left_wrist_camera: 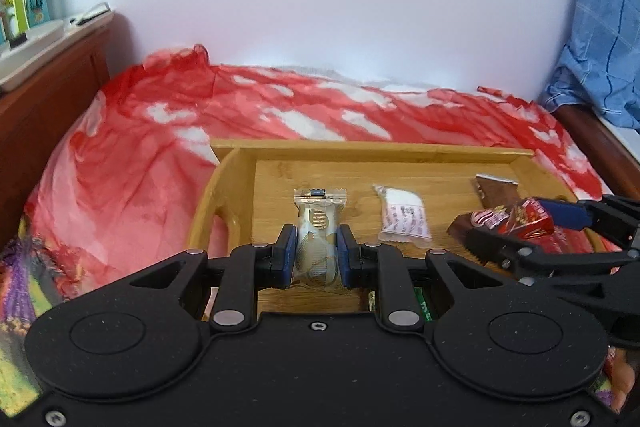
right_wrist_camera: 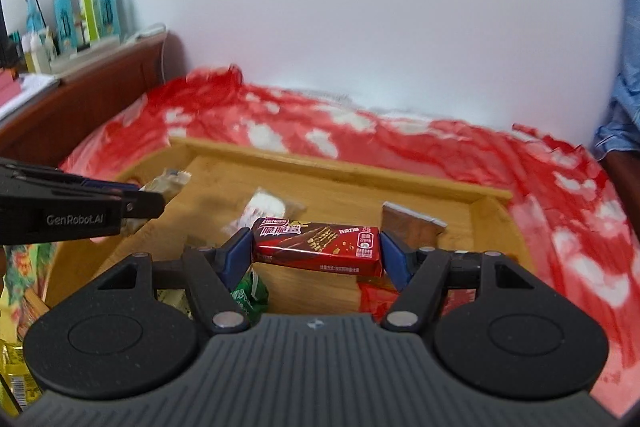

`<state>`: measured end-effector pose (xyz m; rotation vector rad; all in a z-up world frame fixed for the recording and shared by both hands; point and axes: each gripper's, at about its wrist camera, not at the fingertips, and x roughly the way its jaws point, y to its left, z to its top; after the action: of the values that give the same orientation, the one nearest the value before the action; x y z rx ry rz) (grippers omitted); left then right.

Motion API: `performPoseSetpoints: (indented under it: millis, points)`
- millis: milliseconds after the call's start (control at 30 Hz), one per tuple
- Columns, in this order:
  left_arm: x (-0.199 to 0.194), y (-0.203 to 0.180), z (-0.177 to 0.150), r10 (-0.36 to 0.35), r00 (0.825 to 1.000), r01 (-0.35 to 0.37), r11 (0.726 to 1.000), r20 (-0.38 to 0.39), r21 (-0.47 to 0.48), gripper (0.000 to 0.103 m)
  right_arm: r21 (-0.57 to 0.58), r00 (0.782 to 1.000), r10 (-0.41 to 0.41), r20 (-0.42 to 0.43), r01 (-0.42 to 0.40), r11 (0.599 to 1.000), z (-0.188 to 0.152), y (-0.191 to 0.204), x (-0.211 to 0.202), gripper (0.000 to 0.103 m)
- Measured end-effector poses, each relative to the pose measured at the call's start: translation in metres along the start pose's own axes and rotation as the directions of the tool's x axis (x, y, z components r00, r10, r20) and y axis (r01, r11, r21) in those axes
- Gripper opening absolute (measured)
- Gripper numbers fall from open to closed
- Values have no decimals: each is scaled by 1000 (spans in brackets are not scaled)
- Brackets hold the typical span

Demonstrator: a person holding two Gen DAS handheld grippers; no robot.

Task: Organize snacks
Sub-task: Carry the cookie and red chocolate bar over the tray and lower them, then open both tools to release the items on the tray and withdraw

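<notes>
Two snack packets [left_wrist_camera: 404, 217] in wooden tray [left_wrist_camera: 372, 149]

We see a clear gold-patterned packet [left_wrist_camera: 316, 239] upright, a red chocolate-wafer bar [right_wrist_camera: 318, 245] held crosswise, and white [left_wrist_camera: 404, 219] and brown [left_wrist_camera: 496, 193] packets lying flat in the bamboo tray [left_wrist_camera: 372, 149].

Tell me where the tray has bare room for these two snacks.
Bare wood in the bamboo tray: along the far rim, and the left part by the handle cutout. Crowded on the right: white packet, brown packet, and right gripper with its red box.
</notes>
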<state>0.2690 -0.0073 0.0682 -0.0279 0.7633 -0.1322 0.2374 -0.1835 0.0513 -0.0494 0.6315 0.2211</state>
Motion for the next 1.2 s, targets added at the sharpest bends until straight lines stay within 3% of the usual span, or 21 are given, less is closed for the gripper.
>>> performPoseSetpoints:
  millis: [167, 800, 1200]
  points:
    - [15, 0, -1, -3, 1000, 3, 1000, -16, -5, 20, 10, 999, 3, -43, -3, 1000, -4, 0, 18, 71]
    - [33, -3, -6, -6, 1000, 6, 1000, -28, -1, 20, 25, 997, 31, -66, -29, 999, -6, -5, 35, 73]
    - [35, -2, -7, 1, 999, -1, 1000, -38, -5, 23, 48, 998, 47, -42, -45, 998, -5, -8, 28, 89]
